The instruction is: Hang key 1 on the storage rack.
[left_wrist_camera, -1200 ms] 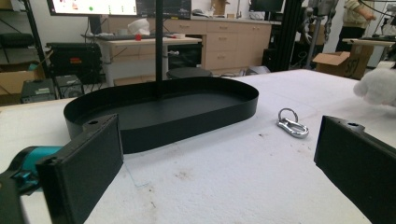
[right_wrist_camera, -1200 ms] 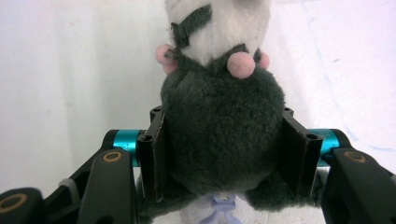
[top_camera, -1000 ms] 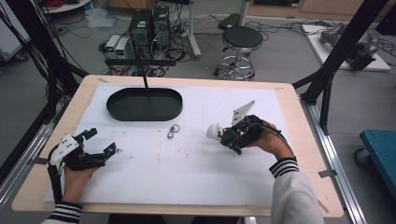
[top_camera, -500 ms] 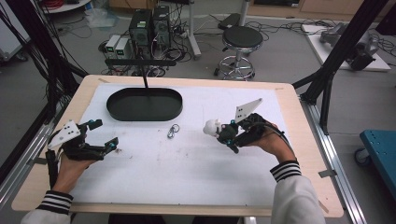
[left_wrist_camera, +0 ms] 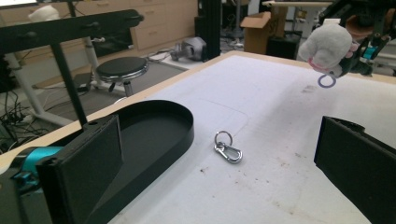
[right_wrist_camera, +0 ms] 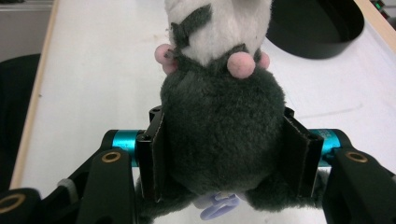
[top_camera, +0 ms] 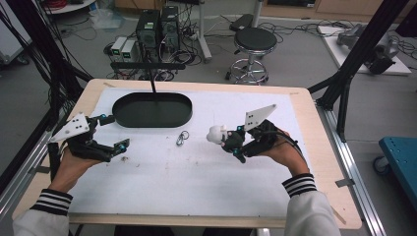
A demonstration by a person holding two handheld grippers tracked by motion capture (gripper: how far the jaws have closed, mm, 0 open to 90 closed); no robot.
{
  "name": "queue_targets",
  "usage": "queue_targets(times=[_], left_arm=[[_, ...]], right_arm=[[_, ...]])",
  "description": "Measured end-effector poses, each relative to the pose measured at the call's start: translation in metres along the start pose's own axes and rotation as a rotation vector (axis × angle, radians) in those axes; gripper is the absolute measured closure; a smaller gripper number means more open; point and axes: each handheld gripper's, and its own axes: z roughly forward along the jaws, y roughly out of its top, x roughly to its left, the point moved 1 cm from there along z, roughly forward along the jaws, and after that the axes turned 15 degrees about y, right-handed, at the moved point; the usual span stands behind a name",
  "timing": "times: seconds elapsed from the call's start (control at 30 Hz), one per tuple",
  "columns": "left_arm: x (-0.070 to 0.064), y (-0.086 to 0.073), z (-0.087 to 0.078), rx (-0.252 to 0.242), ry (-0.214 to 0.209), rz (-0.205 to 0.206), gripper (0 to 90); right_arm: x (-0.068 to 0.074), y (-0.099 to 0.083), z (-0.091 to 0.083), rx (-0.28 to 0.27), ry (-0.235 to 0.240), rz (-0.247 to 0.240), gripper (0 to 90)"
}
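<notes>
Two steps look left, by my guess: past the far-left black tray, the right gripper squeezes a lifted plush toy, the left gripper gapes empty, and the carabiner lies unclipped between.

The left tongs sit at the left side of the table, held in the left hand. Their two black jaws are far apart, with nothing between them. They point to the right, toward the middle of the table. The left arm comes in from the bottom corner, in a sleeve with a striped cuff.

The right tongs are held up off the table by the right hand. They point to the left. Their jaws press in from both sides on something soft and furry. The right arm also wears a striped cuff.
</notes>
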Motion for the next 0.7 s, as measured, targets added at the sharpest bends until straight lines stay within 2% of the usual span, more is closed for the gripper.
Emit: queue_targets(times=[0.07, 0.2, 0.23, 0.27, 0.43, 0.7], left_arm=[[-0.004, 0.008, 0.004, 0.002, -0.025, 0.027, 1.8], [-0.009, 0.014, 0.009, 0.001, -0.05, 0.038, 1.7], [-0.013, 0.019, 0.012, 0.004, -0.075, 0.035, 1.7], [-0.013, 0.019, 0.012, 0.004, -0.075, 0.035, 1.7], [-0.026, 0.035, 0.023, 0.006, -0.135, 0.069, 1.7], [-0.044, 0.054, 0.038, 0.02, -0.193, 0.115, 1.7]], right_arm=[[0.002, 0.004, 0.002, -0.007, 0.003, -0.016, 43.3], [0.005, 0.01, 0.006, -0.012, 0.012, -0.028, 43.3], [0.007, 0.012, 0.007, -0.012, 0.017, -0.027, 43.2], [0.007, 0.012, 0.007, -0.012, 0.017, -0.027, 43.2], [0.01, 0.018, 0.012, -0.02, 0.03, -0.038, 43.2], [0.012, 0.025, 0.021, -0.032, 0.057, -0.055, 43.2]])
